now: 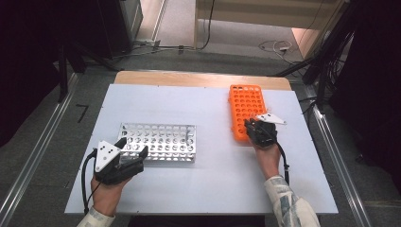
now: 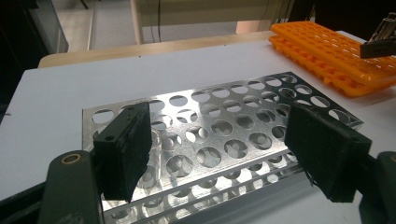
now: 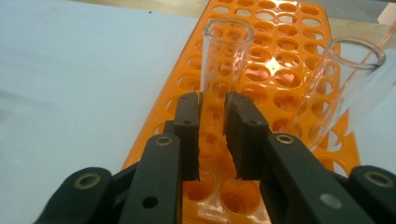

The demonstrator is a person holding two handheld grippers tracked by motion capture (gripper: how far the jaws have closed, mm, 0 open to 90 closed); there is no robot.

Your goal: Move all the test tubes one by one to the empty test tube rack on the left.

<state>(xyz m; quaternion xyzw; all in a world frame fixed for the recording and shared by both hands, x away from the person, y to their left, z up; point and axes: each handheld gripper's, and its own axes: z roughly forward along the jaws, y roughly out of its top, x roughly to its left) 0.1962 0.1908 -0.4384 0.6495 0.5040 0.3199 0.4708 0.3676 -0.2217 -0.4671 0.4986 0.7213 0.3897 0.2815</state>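
Right gripper (image 3: 212, 135): black jaws clamped on a clear glass test tube (image 3: 223, 65) standing in the orange plastic rack (image 3: 275, 51) | second tube (image 3: 341, 88) leans beside | Left gripper (image 2: 219, 149): jaws apart over shiny perforated metal rack (image 2: 219, 126) | white table (image 1: 208, 179).

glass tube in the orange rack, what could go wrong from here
1. The right tool grips the glass tube low on its wall; squeezing harder might crack it.
2. A second tube leans close beside it in the orange rack; a tilted lift might knock it.
3. The rack looks light and might lift with the tube if it sticks.
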